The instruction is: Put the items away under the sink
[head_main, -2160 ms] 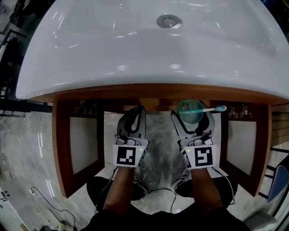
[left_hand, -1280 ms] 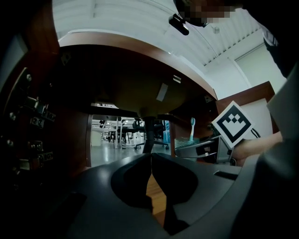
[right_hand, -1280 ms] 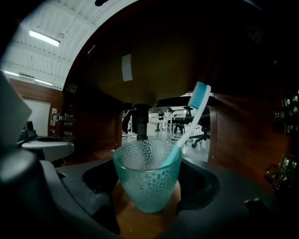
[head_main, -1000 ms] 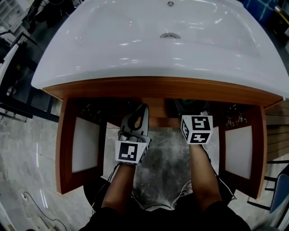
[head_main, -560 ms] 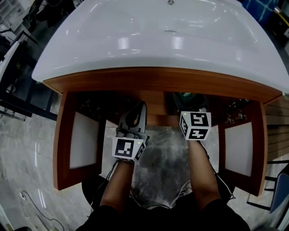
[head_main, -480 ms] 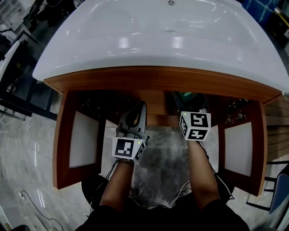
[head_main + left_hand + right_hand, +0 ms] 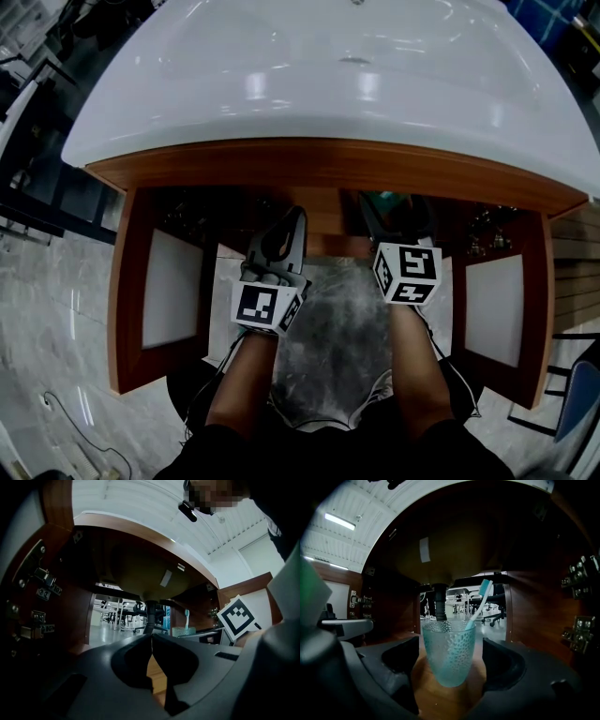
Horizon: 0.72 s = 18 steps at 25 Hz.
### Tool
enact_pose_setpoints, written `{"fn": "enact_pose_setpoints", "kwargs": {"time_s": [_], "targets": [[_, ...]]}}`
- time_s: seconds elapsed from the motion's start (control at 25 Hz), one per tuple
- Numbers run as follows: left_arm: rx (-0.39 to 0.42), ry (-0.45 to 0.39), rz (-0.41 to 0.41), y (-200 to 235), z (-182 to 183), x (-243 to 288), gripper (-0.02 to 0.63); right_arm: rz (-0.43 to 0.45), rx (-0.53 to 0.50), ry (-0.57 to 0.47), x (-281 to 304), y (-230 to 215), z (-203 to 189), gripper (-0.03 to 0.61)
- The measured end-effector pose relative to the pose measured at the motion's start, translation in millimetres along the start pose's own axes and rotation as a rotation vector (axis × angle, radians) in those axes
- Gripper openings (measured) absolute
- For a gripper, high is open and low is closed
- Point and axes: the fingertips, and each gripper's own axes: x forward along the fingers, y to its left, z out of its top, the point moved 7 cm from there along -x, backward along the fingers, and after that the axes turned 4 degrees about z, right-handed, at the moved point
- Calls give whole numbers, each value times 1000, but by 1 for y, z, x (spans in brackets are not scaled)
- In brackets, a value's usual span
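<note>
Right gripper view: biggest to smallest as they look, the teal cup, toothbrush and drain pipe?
Largest: the teal cup, though it sits nearest the camera.
Then the toothbrush and the drain pipe: visible parts look alike, unranked.

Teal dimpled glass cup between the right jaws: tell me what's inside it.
A teal toothbrush leans in the teal dimpled glass cup, head above the rim. The textured wall blurs its lower handle and hides anything at the bottom.

cup [image 7: 449,653]: teal dimpled glass, upright | toothbrush [image 7: 480,599]: teal, leaning inside cup | place: wooden shelf [image 7: 440,700] under sink [image 7: 459,550]
</note>
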Motion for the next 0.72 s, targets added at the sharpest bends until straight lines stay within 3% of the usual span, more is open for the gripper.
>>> {"fn": "enact_pose_setpoints", "kwargs": {"time_s": [0.28, 0.6, 0.72], "targets": [[-18, 80, 22, 0, 9, -2, 21, 1, 36, 58, -20, 11, -1, 402], [-39, 221, 18, -10, 58, -13, 21, -13, 81, 184, -65, 34, 39, 395], [-63, 258, 14, -20, 82, -24, 21, -47, 89, 215, -88, 38, 61, 284]]}}
